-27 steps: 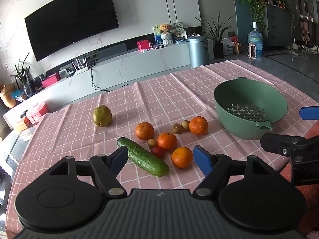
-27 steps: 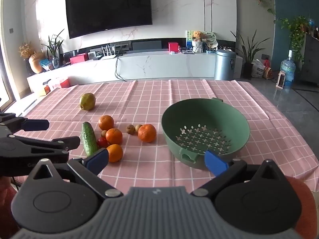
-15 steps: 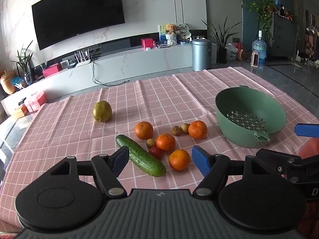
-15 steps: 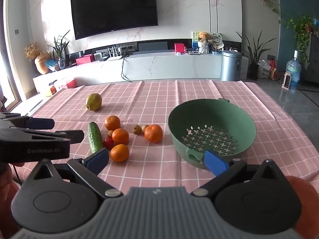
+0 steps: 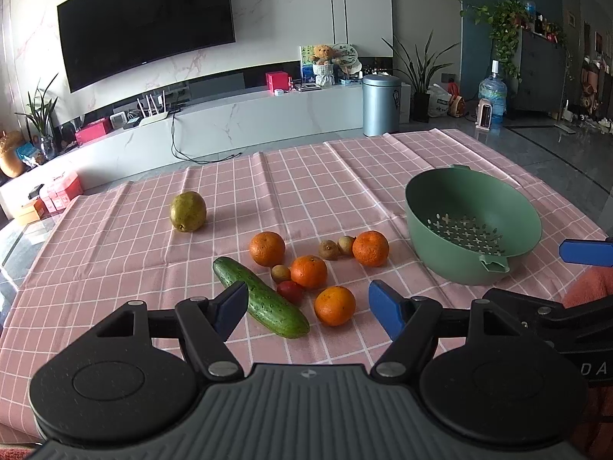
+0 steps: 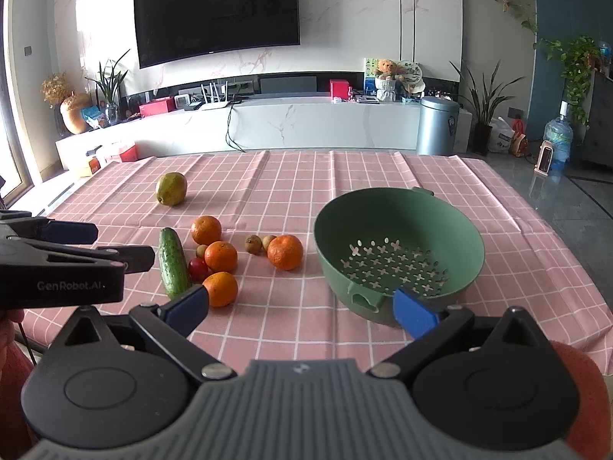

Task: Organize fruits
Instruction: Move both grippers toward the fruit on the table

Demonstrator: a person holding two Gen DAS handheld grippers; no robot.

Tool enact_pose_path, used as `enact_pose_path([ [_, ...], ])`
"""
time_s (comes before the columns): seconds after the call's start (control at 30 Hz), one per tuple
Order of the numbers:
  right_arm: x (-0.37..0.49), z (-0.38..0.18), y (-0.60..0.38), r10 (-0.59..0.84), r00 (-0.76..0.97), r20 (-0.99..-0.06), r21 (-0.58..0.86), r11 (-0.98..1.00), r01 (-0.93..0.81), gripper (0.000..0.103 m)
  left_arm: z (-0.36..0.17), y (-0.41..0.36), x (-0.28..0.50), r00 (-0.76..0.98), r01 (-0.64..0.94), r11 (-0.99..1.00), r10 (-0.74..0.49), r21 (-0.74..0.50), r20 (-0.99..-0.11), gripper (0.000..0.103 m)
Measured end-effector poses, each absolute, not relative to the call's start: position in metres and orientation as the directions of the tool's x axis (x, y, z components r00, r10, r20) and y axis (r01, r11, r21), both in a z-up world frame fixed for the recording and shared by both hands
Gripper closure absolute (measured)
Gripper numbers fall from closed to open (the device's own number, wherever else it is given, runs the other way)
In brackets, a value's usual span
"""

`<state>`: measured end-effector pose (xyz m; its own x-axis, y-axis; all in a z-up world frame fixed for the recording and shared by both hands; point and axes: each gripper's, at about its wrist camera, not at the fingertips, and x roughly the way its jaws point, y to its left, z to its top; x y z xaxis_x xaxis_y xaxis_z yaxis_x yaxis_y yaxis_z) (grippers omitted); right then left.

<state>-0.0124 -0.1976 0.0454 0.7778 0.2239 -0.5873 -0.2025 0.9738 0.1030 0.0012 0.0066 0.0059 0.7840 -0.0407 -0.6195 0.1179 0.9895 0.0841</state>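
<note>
Several oranges lie on the pink checked tablecloth; the nearest orange also shows in the right wrist view. Beside them lie a green cucumber, a red cherry tomato, small brown fruits and, further back, a yellow-green pear. An empty green colander stands on the right and shows in the right wrist view. My left gripper is open and empty above the near fruits. My right gripper is open and empty in front of the colander.
The table's near edge runs below both grippers. Beyond the far edge is a living room with a white TV bench, a wall TV, a grey bin and plants. The left gripper's body juts into the right wrist view.
Both grippers have drawn back and risen slightly, so the fruits and colander sit further off and more level. Both stay open; nothing on the table has moved.
</note>
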Motion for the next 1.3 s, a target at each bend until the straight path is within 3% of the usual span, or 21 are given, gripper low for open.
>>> enact_pose_path([
  [1.3, -0.0037, 0.0362, -0.2006, 0.185, 0.734, -0.653, 0.116, 0.983, -0.144, 0.005, -0.0007, 0.0095, 0.0017, 0.768, 0.1, 0.992, -0.025, 0.081, -0.64, 0.018],
])
